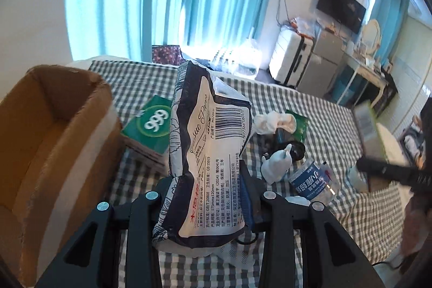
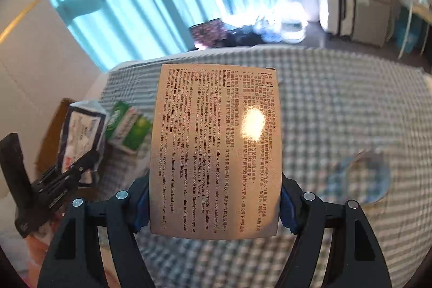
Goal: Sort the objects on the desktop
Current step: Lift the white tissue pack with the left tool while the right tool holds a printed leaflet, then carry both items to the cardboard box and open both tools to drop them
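Soft plastic tissue pack clamped left, medicine box clamped right; lower gently into cardboard box.

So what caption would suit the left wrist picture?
Left gripper holds a tissue pack above a checked cloth, beside an open cardboard box.

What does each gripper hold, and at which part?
Left gripper: tissue pack, by its lower sides. Right gripper: medicine box, by its lower side edges.
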A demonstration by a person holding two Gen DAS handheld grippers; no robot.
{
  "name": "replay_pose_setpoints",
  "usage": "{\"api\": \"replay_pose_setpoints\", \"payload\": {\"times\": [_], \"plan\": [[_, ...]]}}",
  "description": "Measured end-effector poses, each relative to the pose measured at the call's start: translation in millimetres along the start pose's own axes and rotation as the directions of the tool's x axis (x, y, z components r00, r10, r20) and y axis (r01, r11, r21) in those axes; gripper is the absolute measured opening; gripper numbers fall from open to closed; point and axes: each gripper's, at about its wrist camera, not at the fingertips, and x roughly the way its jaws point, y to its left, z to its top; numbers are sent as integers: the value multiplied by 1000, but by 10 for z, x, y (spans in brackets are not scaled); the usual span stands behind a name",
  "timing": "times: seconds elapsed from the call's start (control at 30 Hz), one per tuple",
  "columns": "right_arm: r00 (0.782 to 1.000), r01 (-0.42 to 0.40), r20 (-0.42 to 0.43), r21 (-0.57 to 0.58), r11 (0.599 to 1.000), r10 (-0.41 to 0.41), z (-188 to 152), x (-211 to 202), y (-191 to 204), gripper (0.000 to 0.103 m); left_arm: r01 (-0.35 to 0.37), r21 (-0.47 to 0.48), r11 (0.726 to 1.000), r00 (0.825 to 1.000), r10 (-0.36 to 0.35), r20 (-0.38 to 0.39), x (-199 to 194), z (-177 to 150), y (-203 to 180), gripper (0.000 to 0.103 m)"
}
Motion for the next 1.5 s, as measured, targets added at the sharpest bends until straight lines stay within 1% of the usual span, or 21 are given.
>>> {"api": "replay_pose_setpoints", "payload": {"times": [0.1,0.17,0.27,0.37,0.4,0.5,0.6,0.67,0.83,0.93,1.07,1.17,1.27,1.33,1.4,1.5], "plan": [[1000,-12,-27,5,1000,12,-48,35,94,74,-18,-27,999,1000,19,19,-110,14,80,37],[1000,-4,-9,-7,1000,4,-44,-24,174,74,-32,-39,999,999,33,30,-166,23,104,37],[999,-18,39,4,1000,18,-84,-159,192,74,-49,-61,997,997,53,49,-258,40,128,37],[998,-45,43,58,997,42,-167,-205,140,74,-45,-60,997,997,49,65,-336,33,110,37],[998,-45,37,69,997,43,-134,-208,100,74,-47,-51,998,996,51,69,-362,23,102,37],[999,-37,42,74,997,34,-162,-273,113,74,-54,-38,998,997,56,61,-365,-2,79,37],[996,-57,67,74,996,52,-103,-360,87,74,-50,-30,998,997,52,58,-347,-15,49,37],[995,-64,76,74,995,58,-121,-371,85,74,-47,-28,999,997,48,54,-329,-20,42,37],[995,-84,64,98,992,78,-154,-413,29,74,-38,-30,999,999,39,35,-231,-35,19,37],[995,-93,57,113,989,87,-132,-386,-28,74,-49,-18,999,999,49,21,-151,-54,-22,37],[996,-66,58,95,993,61,-102,-358,23,74,-30,-17,999,1000,30,5,-40,-55,-94,37],[997,-64,53,79,995,59,-71,-291,74,74,-17,0,1000,1000,17,-1,40,-55,-177,37],[998,-35,52,55,998,32,-84,-226,104,74,-16,-2,1000,1000,16,-9,96,-46,-195,37],[999,-29,43,50,998,27,-92,-184,108,74,-22,-13,1000,1000,22,-15,103,-23,-177,37],[999,-33,36,41,999,31,-85,-158,138,74,-28,-22,999,999,27,-47,97,18,-131,37],[999,19,32,-8,1000,-19,-64,-131,295,74,-31,-60,998,999,29,-42,-23,72,-37,37]]}}
